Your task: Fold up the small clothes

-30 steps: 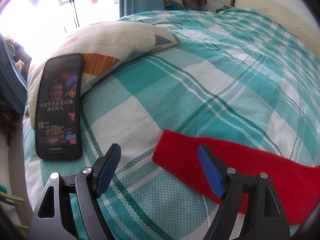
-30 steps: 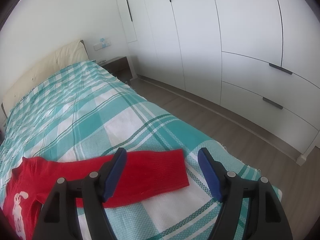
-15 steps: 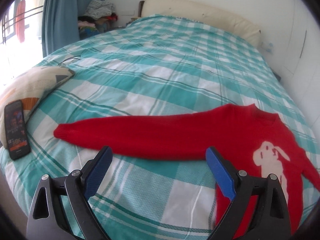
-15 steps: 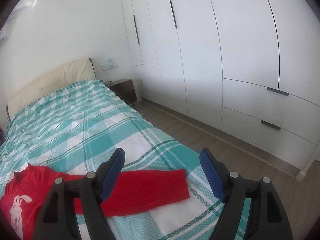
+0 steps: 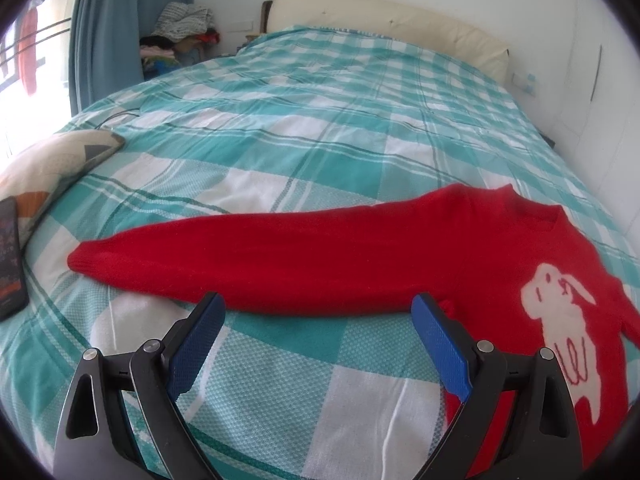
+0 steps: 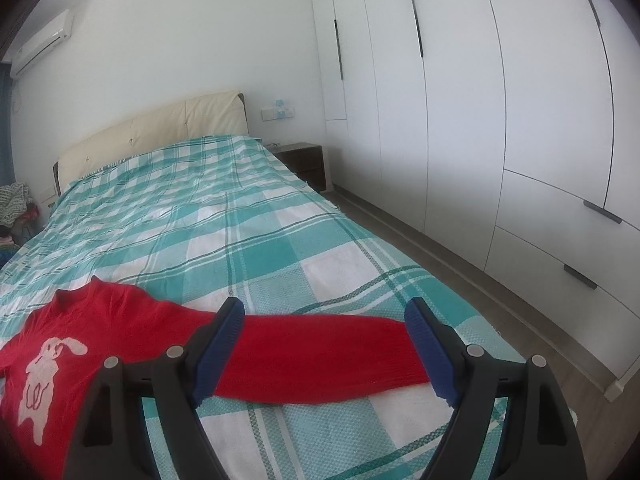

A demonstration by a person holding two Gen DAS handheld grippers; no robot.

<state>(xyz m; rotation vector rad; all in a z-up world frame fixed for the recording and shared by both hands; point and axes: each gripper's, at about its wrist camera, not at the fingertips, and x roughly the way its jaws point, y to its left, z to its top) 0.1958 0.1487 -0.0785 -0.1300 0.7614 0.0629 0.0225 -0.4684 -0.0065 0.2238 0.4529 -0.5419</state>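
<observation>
A small red sweater (image 5: pixel 460 248) with a white rabbit on its chest lies flat on the teal checked bed, both sleeves spread out sideways. In the left wrist view its one sleeve (image 5: pixel 240 256) stretches left, just beyond my open, empty left gripper (image 5: pixel 318 320). In the right wrist view the sweater (image 6: pixel 80 332) lies at lower left and its other sleeve (image 6: pixel 320 356) runs right between the fingers of my open, empty right gripper (image 6: pixel 324 320), which hovers above it.
A phone (image 5: pixel 10 256) leans on a patterned pillow (image 5: pixel 52 160) at the bed's left edge. The headboard (image 6: pixel 152 132) is far back. A white wardrobe (image 6: pixel 500 120) and bare floor lie right of the bed; a nightstand (image 6: pixel 304 162) stands beside it.
The left gripper swung right and pulled back from the phone and cuff, so the whole sleeve and rabbit now show. The right gripper rose and tilted up slightly. The sweater has not moved.
</observation>
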